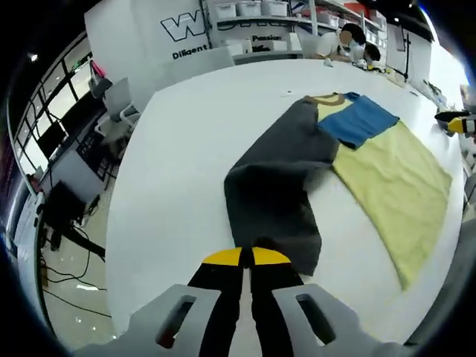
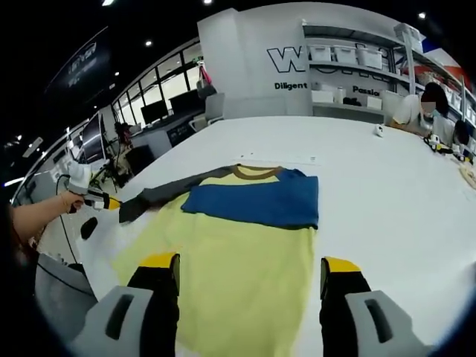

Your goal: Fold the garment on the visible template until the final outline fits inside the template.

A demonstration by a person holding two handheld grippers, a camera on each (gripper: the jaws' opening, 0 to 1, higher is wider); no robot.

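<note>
Yellow, blue and grey garment (image 2: pixel 238 245) spread flat on the white table (image 2: pixel 387 186), collar at the far end, long axis running near to far, grey sleeve (image 1: pixel 275 186) stretched out leftward, left gripper (image 1: pixel 246 257) pinching the sleeve's end, jaws together, right gripper (image 2: pixel 249 269) above the near hem, jaws wide apart.

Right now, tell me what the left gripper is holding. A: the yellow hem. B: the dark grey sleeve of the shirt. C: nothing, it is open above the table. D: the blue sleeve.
B: in the left gripper view, the left gripper is shut with its yellow tips together on the end of the dark grey sleeve, which stretches away from the yellow shirt on the table.
</note>
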